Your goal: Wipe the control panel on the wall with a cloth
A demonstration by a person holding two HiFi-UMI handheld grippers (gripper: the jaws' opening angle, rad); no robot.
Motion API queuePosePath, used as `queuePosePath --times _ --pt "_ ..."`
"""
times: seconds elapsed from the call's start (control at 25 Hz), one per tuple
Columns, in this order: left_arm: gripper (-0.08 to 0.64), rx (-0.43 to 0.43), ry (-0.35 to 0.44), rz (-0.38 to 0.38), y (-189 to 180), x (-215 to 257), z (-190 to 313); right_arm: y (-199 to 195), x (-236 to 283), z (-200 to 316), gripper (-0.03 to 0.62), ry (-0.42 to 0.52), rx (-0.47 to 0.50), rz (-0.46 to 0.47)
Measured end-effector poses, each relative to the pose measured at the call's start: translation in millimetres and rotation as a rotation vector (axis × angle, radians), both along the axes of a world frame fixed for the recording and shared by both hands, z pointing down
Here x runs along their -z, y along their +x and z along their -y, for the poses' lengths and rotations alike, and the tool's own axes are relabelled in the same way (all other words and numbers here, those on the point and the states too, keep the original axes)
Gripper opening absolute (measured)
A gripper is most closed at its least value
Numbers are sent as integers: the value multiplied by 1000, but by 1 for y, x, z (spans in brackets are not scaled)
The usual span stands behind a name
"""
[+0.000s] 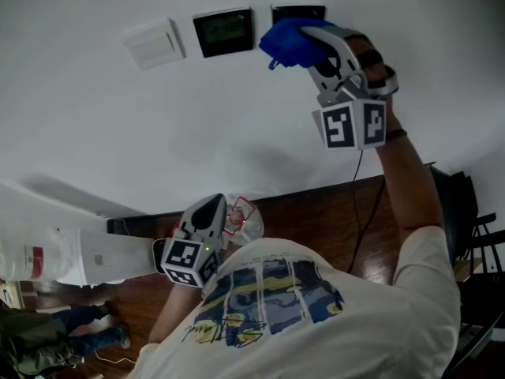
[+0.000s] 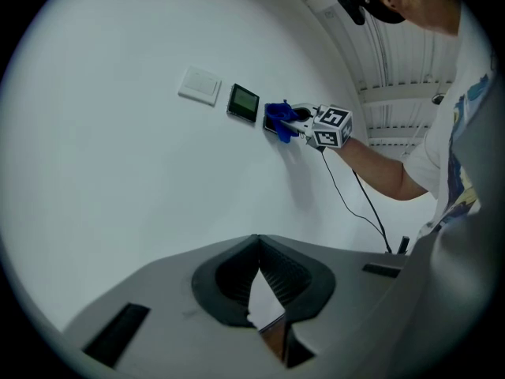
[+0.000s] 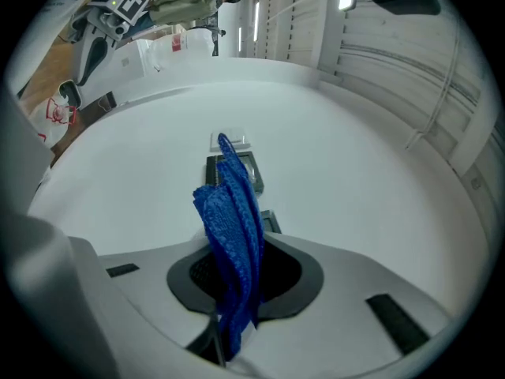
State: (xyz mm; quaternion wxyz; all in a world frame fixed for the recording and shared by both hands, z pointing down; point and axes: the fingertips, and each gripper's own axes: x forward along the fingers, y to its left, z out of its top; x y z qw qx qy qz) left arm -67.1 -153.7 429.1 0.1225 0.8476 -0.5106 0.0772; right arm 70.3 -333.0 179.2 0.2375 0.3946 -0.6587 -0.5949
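Note:
Two dark control panels are on the white wall: one with a greenish screen point(image 1: 225, 30) point(image 2: 243, 103) point(image 3: 246, 170), and a second panel point(image 1: 298, 11) point(image 3: 271, 221) to its right. My right gripper point(image 1: 304, 42) point(image 2: 298, 121) point(image 3: 241, 271) is shut on a folded blue cloth point(image 1: 286, 41) point(image 2: 279, 121) point(image 3: 233, 219). It holds the cloth against the second panel and covers most of it. My left gripper point(image 1: 211, 210) point(image 2: 256, 243) hangs low by the person's chest, away from the wall, with its jaws together and nothing in them.
A white switch plate point(image 1: 151, 44) point(image 2: 200, 85) sits left of the screen panel. A black cable point(image 1: 359, 204) runs down the wall to the wooden floor point(image 1: 316, 223). A white appliance point(image 1: 71, 255) stands lower left, a black chair point(image 1: 465, 212) at the right.

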Motion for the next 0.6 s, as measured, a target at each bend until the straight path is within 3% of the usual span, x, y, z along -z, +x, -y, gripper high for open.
queuePosePath --times 0.6 --pt "2 -11 -30 12 6 -5 2 5 -82 16 89 -94 -21 -27"
